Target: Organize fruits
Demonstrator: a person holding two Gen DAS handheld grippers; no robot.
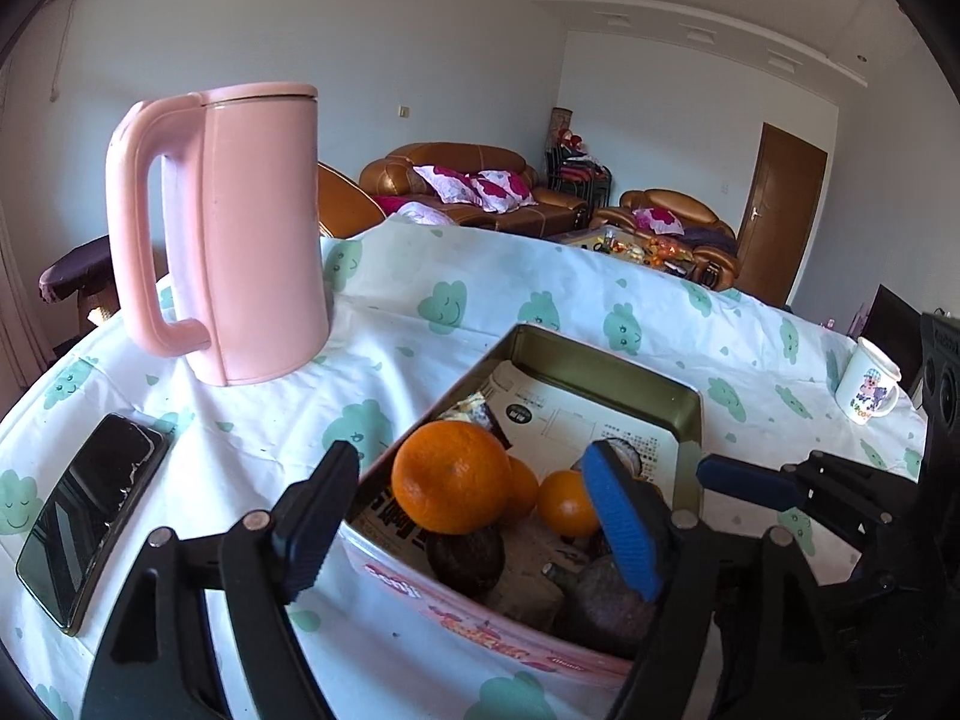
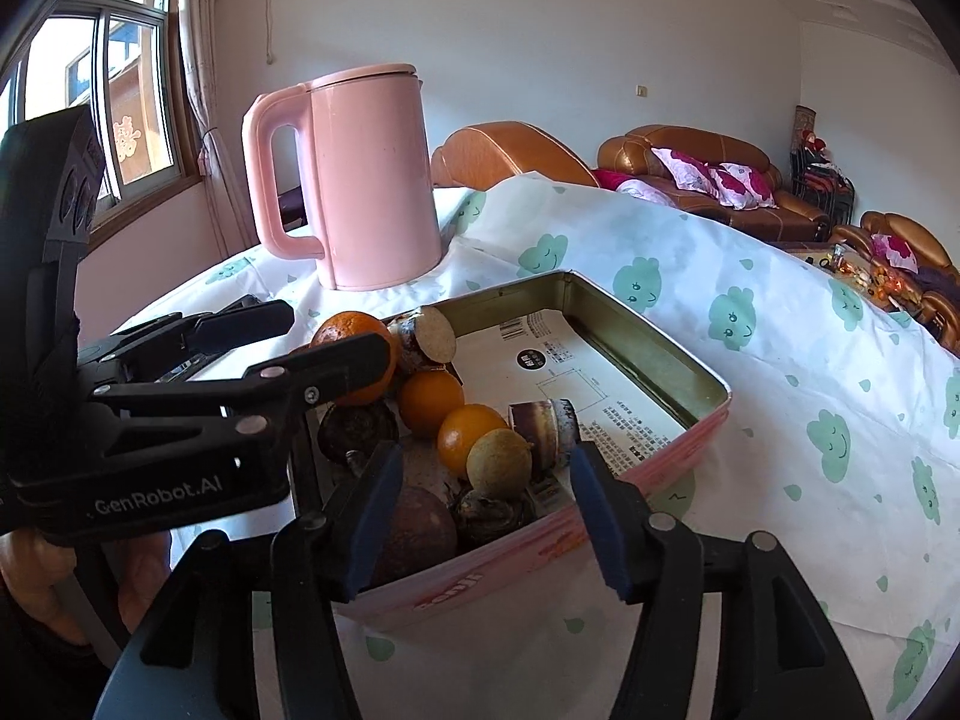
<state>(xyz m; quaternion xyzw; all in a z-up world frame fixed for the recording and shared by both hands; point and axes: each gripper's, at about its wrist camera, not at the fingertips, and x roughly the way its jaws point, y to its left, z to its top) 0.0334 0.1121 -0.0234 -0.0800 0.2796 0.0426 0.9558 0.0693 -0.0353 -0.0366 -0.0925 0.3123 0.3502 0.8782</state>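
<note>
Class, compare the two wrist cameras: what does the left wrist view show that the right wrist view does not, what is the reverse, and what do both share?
Only the left wrist view shows a black phone lying on the tablecloth and a white cartoon mug at the far right edge.

Only the right wrist view shows a window, a small greenish-yellow fruit and a cut pale-fleshed piece in the tin.

Both show the pink kettle, the tin holding oranges, and the brown sofa. Both grippers look open.

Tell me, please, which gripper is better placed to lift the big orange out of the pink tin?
Probably the left gripper: its open fingers already flank the large round orange in the pink rectangular tin. The right gripper, also open, faces the small yellow-green fruit instead.
</note>
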